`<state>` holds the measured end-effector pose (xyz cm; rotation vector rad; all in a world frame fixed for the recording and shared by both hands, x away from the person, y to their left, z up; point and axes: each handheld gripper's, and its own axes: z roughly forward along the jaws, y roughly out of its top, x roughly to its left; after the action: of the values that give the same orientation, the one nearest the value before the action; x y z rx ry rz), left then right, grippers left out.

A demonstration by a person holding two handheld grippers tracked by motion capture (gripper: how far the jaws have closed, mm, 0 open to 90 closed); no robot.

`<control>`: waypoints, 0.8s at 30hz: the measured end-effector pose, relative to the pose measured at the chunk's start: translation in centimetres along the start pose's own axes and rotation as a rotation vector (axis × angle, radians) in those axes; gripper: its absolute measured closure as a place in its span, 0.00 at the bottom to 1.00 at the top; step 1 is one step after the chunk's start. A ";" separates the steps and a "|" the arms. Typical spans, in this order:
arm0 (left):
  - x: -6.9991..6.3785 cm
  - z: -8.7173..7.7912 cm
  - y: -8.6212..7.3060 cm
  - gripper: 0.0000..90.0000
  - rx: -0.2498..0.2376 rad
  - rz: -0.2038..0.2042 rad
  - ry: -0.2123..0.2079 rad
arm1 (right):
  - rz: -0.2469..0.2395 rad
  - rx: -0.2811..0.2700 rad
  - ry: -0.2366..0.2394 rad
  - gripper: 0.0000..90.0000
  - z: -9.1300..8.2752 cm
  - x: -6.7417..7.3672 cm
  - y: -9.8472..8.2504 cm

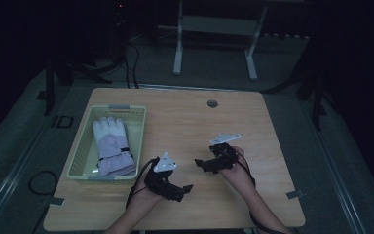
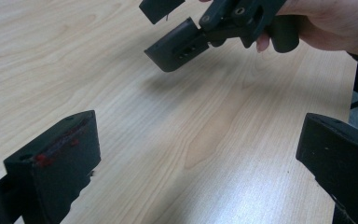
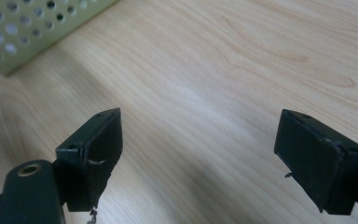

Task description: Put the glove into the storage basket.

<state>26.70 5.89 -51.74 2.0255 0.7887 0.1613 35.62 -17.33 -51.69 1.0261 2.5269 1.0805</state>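
Observation:
A pale grey-white glove (image 1: 111, 146) lies inside a light green perforated basket (image 1: 84, 146) on the left of the wooden table (image 1: 185, 122). My left gripper (image 1: 185, 189) is held near the table's front edge, right of the basket, jaws wide apart over bare wood (image 2: 196, 154). My right gripper (image 1: 199, 163) hovers just beyond it, pointing left, also open with nothing between its jaws (image 3: 198, 154). In the left gripper view the right gripper (image 2: 168, 28) and the hand holding it (image 2: 335, 28) appear at the top. The basket's corner (image 3: 32, 28) appears at top left of the right gripper view.
A round cable port (image 1: 212, 103) sits near the table's far edge. Beyond the table stands a white metal frame (image 1: 214, 39) on a dark floor. Cables (image 1: 41, 181) lie on the floor at left.

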 end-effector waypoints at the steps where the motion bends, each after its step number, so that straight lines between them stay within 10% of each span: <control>1: -0.1 0.2 -0.1 0.00 0.004 0.002 -0.005 | -0.004 -0.004 -0.001 0.17 -0.1 -0.1 -0.3; 24: -1.8 4.7 -1.3 0.00 0.035 0.018 -0.066 | -0.008 -0.067 -0.032 0.18 -3.3 -2.7 -6.1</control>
<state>26.57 1.98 -55.09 2.0603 0.7364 0.0908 33.07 -23.97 -53.82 1.0065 2.4502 1.1300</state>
